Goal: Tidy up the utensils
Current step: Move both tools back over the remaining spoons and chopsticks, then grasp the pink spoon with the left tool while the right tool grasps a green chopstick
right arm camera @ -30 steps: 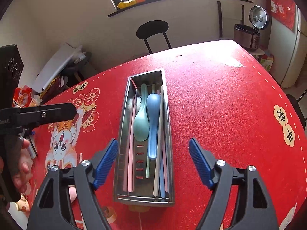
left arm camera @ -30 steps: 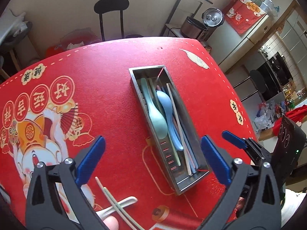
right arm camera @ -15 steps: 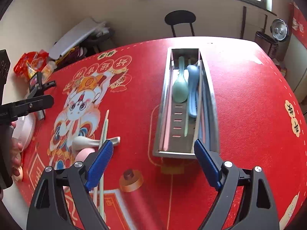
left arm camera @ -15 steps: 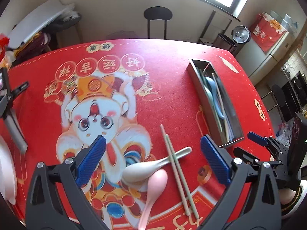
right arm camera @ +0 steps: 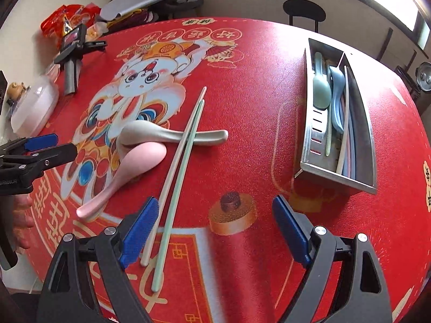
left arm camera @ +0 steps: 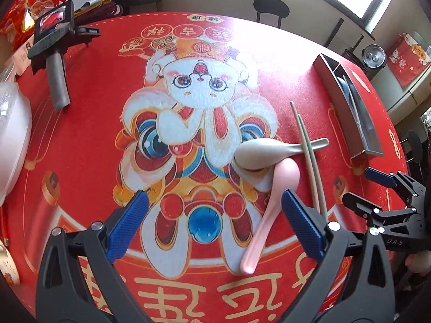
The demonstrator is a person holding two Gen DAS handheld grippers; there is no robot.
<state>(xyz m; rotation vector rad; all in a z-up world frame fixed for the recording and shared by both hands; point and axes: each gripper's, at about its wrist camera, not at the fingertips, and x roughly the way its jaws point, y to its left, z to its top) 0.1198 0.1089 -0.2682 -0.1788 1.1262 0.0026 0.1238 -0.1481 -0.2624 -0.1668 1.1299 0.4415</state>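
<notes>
On the red printed tablecloth [left arm camera: 89, 123] lie a beige spoon [left arm camera: 265, 152], a pink spoon [left arm camera: 272, 204] whose bowl leans on it, and a pair of pale green chopsticks [left arm camera: 309, 158] laid across the beige spoon's handle. My left gripper [left arm camera: 214, 215] hovers open above the cloth, its right pad close to the pink spoon's handle. My right gripper [right arm camera: 214, 222] is open too, its left pad beside the near ends of the chopsticks [right arm camera: 177, 172]. The steel utensil tray [right arm camera: 309, 145] at the right holds a green spoon [right arm camera: 321, 88], a blue spoon and several chopsticks.
A spare black gripper with a grey handle [left arm camera: 55, 53] lies at the table's far left, next to a clear plastic lid [left arm camera: 10, 134]. Snack bags sit beyond it. A black chair [right arm camera: 303, 10] stands behind the table, and a rice cooker [left arm camera: 373, 56] at the far right.
Both grippers swung left, away from the tray and lower over the loose spoons and chopsticks. The tray moved to the right side of both views. Nothing was taken hold of.
</notes>
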